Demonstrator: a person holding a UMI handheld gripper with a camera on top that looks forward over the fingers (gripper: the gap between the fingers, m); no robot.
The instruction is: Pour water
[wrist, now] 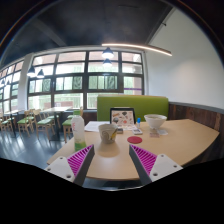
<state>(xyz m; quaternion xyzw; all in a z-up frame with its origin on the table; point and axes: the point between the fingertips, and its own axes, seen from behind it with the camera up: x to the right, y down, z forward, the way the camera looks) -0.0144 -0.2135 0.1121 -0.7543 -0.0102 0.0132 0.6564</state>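
My gripper (112,162) is open above a light wooden table (185,140), and its pink pads (82,160) hold nothing. Just ahead of the fingers, roughly centred between them, stands a pale cup (107,134). To the left of the cup is an upright bottle (78,133) with a pale upper part and a green lower part. A small red round coaster (135,139) lies to the right of the cup. Farther right and back sits a white bowl-shaped cup (155,122).
An upright framed sign (122,116) stands at the table's far side, with a green sofa (131,103) behind it. Other tables and chairs (30,122) line the big windows on the left. A long ceiling lamp (135,47) hangs overhead.
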